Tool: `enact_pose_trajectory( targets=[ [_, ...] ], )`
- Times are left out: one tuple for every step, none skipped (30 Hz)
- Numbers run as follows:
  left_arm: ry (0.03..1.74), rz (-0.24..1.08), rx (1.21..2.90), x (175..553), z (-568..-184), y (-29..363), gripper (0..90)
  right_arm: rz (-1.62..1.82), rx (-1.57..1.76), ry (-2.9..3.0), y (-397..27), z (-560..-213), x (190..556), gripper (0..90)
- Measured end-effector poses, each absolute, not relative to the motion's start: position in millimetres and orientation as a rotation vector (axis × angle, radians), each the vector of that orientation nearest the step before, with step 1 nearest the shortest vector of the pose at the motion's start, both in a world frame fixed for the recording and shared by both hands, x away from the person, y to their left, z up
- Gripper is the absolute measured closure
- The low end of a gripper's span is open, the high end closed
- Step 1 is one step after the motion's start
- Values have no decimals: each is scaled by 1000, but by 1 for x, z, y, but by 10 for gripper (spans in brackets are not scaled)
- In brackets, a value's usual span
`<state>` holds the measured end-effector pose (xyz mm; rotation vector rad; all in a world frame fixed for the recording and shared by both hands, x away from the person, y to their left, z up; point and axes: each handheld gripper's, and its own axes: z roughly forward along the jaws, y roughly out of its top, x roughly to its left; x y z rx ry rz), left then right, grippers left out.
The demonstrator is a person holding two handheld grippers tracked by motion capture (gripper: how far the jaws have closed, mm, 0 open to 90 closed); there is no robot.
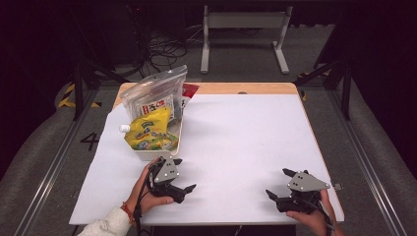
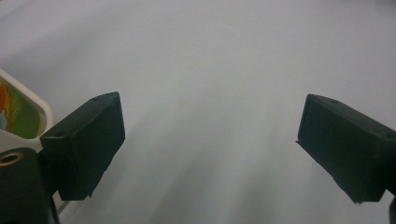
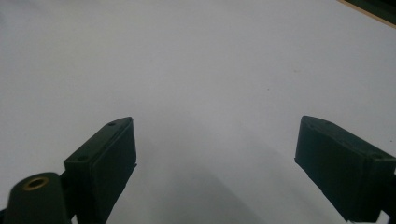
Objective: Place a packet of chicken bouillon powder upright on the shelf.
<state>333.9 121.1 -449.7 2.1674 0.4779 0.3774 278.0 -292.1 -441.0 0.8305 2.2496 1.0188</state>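
High view: the left gripper (image 1: 183,173), a black two-jaw tool with a grey three-cornered plate, rests low over the white table sheet (image 1: 236,142) with its jaws spread wide and nothing between them. Just beyond its far jaw stands the cream rectangular plastic tray (image 1: 147,153), which holds a yellow spouted drink pouch (image 1: 147,130) and, behind it, a clear plastic bag of packets (image 1: 156,93) standing upright. The right gripper (image 1: 280,183), of the same build, sits well apart near the sheet's right front corner, its jaws also wide apart and empty.

Left gripper view: both black jaws stand far apart over bare white sheet (image 2: 210,70). The tray's cream rim (image 2: 32,105) lies just outside the left-hand jaw.

Right gripper view: the jaws are fully spread, gripping nothing; plain white sheet (image 3: 196,70) lies between and ahead of them.
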Motion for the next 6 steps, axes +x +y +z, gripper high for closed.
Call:
enact_pose_trajectory(
  targets=[
    [476,376,2167,334,-450,121,82,1021,832,2244,-292,-440,278,125],
    [471,379,2168,334,-449,121,82,1023,834,2241,-292,-440,277,125],
    [473,376,2167,334,-449,120,82,1027,837,2235,-293,-440,277,125],
    [476,375,2166,334,-449,120,82,1028,841,2231,-293,-440,277,125],
    [479,371,2163,335,-450,120,82,1032,845,2230,-294,-440,277,125],
    [476,365,2163,336,-450,119,82,1032,850,2230,-294,-440,277,125]
  ],
)
